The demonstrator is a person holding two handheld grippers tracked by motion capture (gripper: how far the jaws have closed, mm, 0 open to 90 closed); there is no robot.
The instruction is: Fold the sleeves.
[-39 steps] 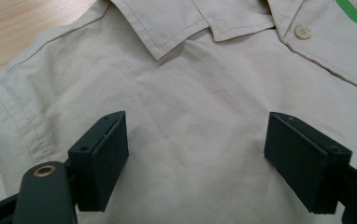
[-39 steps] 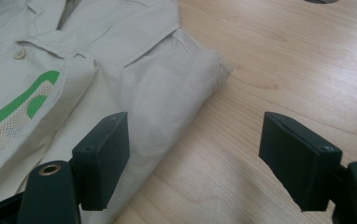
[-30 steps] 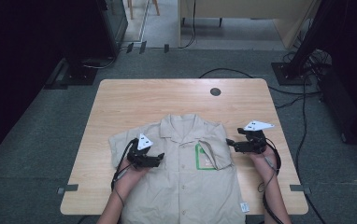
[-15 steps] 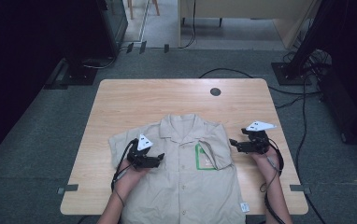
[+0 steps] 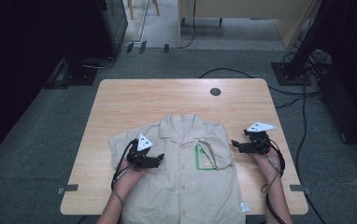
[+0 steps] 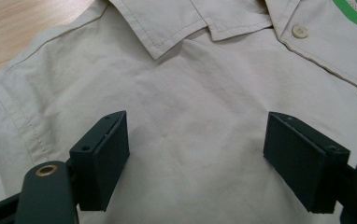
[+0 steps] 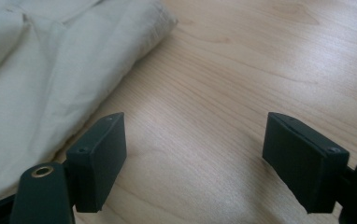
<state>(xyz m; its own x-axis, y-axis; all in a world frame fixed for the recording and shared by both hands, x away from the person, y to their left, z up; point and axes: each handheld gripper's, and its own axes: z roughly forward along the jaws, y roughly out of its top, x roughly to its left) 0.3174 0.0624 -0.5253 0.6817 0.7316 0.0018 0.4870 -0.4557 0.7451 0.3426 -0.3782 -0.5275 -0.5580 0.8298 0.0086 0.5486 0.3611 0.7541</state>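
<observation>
Here, shirt (image 7: 36, 70) beside open hand-held gripper (image 7: 193, 161)

A wooden table (image 5: 134, 100) bears a beige shirt (image 5: 186, 186) lying flat.

Shirt (image 5: 186, 182) hem cut off by bottom edge, high view. Person's forearms cut off there too. Small white tag (image 5: 245, 206) near hem: print too small to read.
</observation>
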